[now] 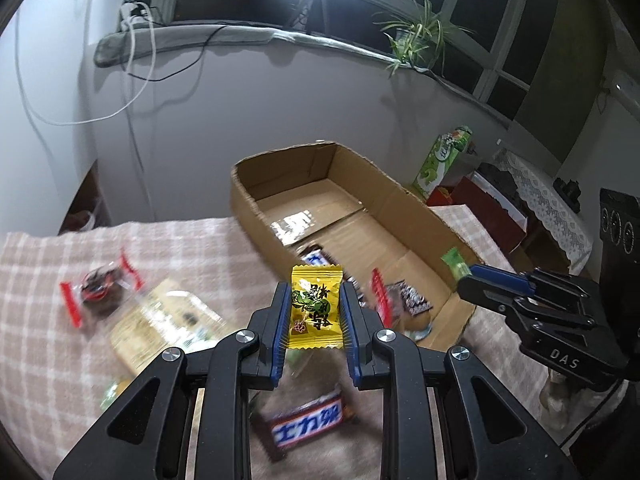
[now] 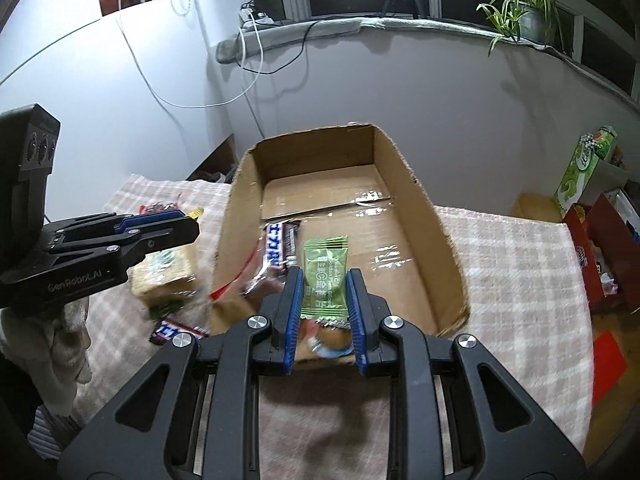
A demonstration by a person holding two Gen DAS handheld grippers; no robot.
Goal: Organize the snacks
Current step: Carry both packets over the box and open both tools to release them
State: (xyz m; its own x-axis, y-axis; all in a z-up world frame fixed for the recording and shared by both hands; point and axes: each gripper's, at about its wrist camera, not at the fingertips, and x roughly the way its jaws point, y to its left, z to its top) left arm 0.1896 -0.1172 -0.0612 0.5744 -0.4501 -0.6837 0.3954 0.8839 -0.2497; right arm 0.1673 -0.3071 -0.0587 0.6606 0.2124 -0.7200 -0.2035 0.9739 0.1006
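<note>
Yellow candy packet [image 1: 316, 307] clamped upright between the blue pads of the left gripper [image 1: 316, 312], held above the table [image 1: 48, 264], just short of the near-left edge of the cardboard box [image 1: 256, 208]. Green sachet [image 2: 325, 278] pinched the same way by the right gripper [image 2: 325, 300], hanging over the box's near end; in the left wrist view its green tip [image 1: 454, 264] sticks out past the right gripper's fingers [image 1: 492, 276]. Both sets of fingers are clenched on their packets.

Inside the box: a dark chocolate bar with a blue-white label [image 2: 280, 244], a red-edged clear wrapper [image 2: 236, 280] at the near-left corner, a dark patterned packet [image 1: 414, 300], and something round and brownish under the right gripper [image 2: 334, 338], blurred. The far half of the box floor is bare cardboard with shiny tape [image 2: 360, 196].

Still on the plaid pink cloth covering the table: a red-ended clear wrapper with a dark snack [image 1: 98, 290], a tan cracker pack [image 1: 160, 320] beside it, blurred, and another blue-white chocolate bar [image 1: 308, 426] below the left gripper. The right wrist view shows the same cracker pack [image 2: 166, 276] left of the box and the bar [image 2: 176, 330] near the table's front edge.

Beyond the table: a green carton [image 2: 580, 168] and a red box [image 2: 600, 248] on the right, a spider plant [image 2: 524, 4] on the windowsill, white and black cables [image 2: 256, 60] down the wall.
</note>
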